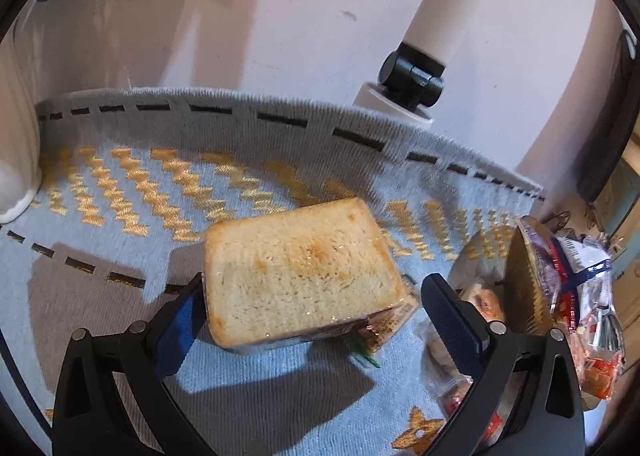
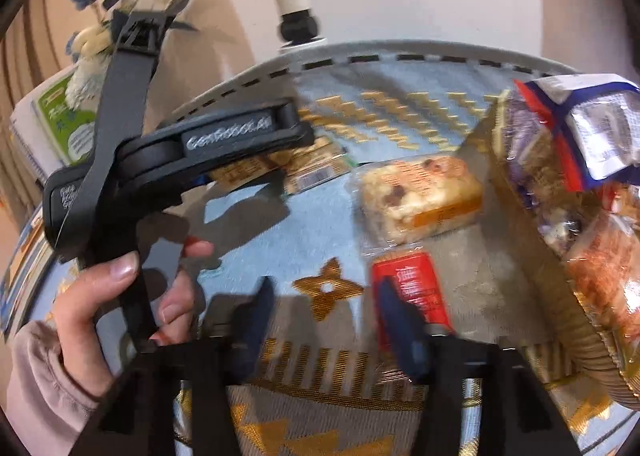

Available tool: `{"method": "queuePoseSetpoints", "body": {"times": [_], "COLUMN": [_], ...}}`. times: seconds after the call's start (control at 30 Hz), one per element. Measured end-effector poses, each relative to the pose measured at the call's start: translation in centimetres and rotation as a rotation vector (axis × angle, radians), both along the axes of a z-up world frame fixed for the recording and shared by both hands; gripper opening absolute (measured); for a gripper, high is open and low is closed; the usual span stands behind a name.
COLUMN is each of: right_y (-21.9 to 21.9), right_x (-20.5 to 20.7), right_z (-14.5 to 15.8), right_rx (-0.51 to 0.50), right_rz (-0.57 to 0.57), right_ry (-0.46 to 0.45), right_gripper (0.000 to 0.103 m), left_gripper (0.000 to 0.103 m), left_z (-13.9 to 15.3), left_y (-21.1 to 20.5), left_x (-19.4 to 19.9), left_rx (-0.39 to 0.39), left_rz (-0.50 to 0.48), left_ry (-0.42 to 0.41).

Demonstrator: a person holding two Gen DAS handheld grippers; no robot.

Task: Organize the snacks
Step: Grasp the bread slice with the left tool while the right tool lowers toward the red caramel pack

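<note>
A wrapped sandwich (image 1: 300, 268) of toasted bread lies on the blue and gold cloth (image 1: 120, 192). My left gripper (image 1: 316, 308) is open, its fingers either side of the sandwich; the left pad (image 1: 180, 320) is close to it, the right pad (image 1: 448, 308) apart. In the right wrist view my right gripper (image 2: 326, 320) is open and empty above the cloth (image 2: 280, 240). A red snack packet (image 2: 412, 292) lies by its right finger (image 2: 400, 328). A wrapped cake bar (image 2: 420, 196) lies beyond. The left gripper shows there (image 2: 224, 144), over the sandwich wrapper (image 2: 316, 172).
A woven basket (image 1: 524, 280) with several snack bags (image 1: 588, 296) stands at the right; it also shows in the right wrist view (image 2: 576, 320). A white lamp post (image 1: 448, 16) stands at the table's far edge. A flower vase (image 2: 92, 44) and booklets (image 2: 60, 124) are at far left.
</note>
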State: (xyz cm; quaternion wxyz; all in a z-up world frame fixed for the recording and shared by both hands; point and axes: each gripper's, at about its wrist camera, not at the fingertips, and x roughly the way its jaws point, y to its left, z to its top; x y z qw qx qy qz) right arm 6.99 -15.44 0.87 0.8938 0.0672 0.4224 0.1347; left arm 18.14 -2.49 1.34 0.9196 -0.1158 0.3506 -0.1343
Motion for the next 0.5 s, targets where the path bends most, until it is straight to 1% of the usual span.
{"method": "queuePoseSetpoints", "body": {"times": [0.03, 0.07, 0.13, 0.27, 0.4, 0.43, 0.47, 0.5], "right_y": [-0.1, -0.4, -0.8, -1.8, -3.6, -4.1, -4.5, -4.9], "right_x": [0.4, 0.4, 0.4, 0.6, 1.3, 1.0, 0.6, 0.7], "right_z": [-0.8, -0.9, -0.6, -1.0, -1.2, -1.0, -0.6, -0.3], "right_rx": [0.069, 0.098, 0.120, 0.185, 0.276, 0.288, 0.291, 0.280], "right_rz": [0.031, 0.033, 0.039, 0.035, 0.050, 0.042, 0.046, 0.046], "right_ry": [0.053, 0.052, 0.037, 0.073, 0.113, 0.107, 0.092, 0.081], "right_gripper": [0.021, 0.020, 0.019, 0.019, 0.019, 0.021, 0.029, 0.034], "left_gripper": [0.081, 0.081, 0.080, 0.080, 0.080, 0.080, 0.080, 0.080], "left_z": [0.1, 0.0, -0.1, -0.1, -0.1, -0.1, -0.2, -0.1], "left_y": [0.2, 0.4, 0.6, 1.0, 1.2, 1.3, 1.4, 1.6], "left_x": [-0.1, -0.1, -0.1, -0.4, -0.5, -0.5, -0.4, -0.5], "left_rx": [-0.011, -0.021, -0.009, -0.017, -0.014, -0.019, -0.022, -0.024], "left_rz": [0.010, 0.009, 0.045, 0.054, 0.064, 0.065, 0.068, 0.070], "left_ry": [-0.010, -0.007, -0.004, -0.016, -0.020, -0.018, -0.015, -0.014]}}
